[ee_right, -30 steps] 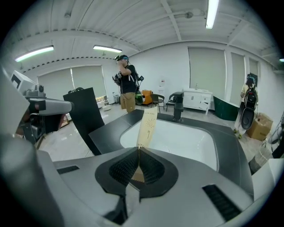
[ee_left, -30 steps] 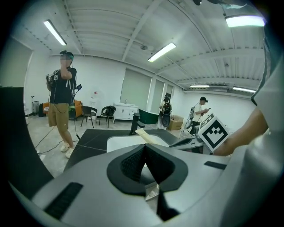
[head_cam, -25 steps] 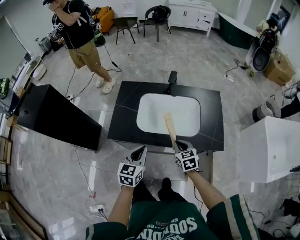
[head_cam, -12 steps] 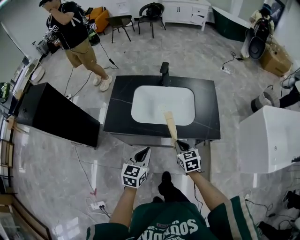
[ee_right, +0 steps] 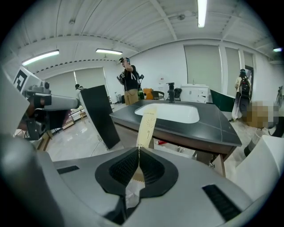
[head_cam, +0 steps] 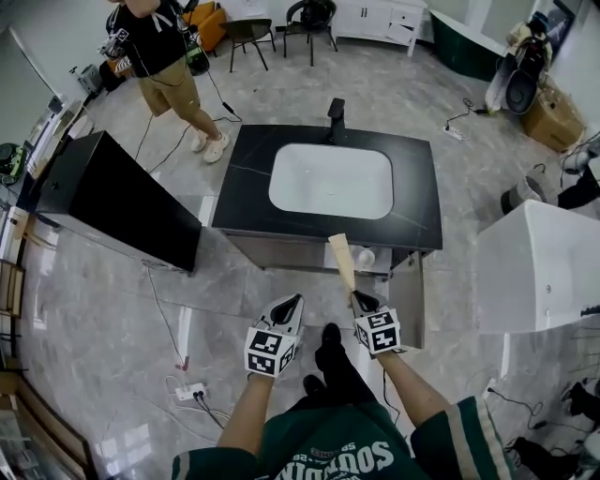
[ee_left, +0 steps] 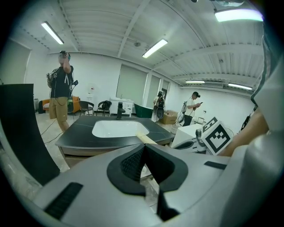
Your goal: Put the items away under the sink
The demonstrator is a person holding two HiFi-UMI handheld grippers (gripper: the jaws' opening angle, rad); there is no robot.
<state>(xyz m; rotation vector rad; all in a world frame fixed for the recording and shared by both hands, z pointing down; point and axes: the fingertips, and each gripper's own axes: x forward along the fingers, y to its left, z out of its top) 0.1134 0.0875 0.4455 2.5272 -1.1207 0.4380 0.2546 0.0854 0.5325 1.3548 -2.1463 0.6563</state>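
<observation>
At the lower centre of the head view, the left gripper is seen with its fingers together and empty. Just right of it, a long, flat, pale tan paper packet with faint print is clamped at its lower end by the fingers of the right gripper. Its long axis is aimed up and slightly left, toward the front edge of the black table with its white sink.

Location: a large indoor hall, laid out as a bathroom-fittings showroom. Indicators: a sink unit standing free on the tiled floor (open floor on every side), a white tub, a white cabinet, chairs, ceiling strip lights and a power strip.
</observation>
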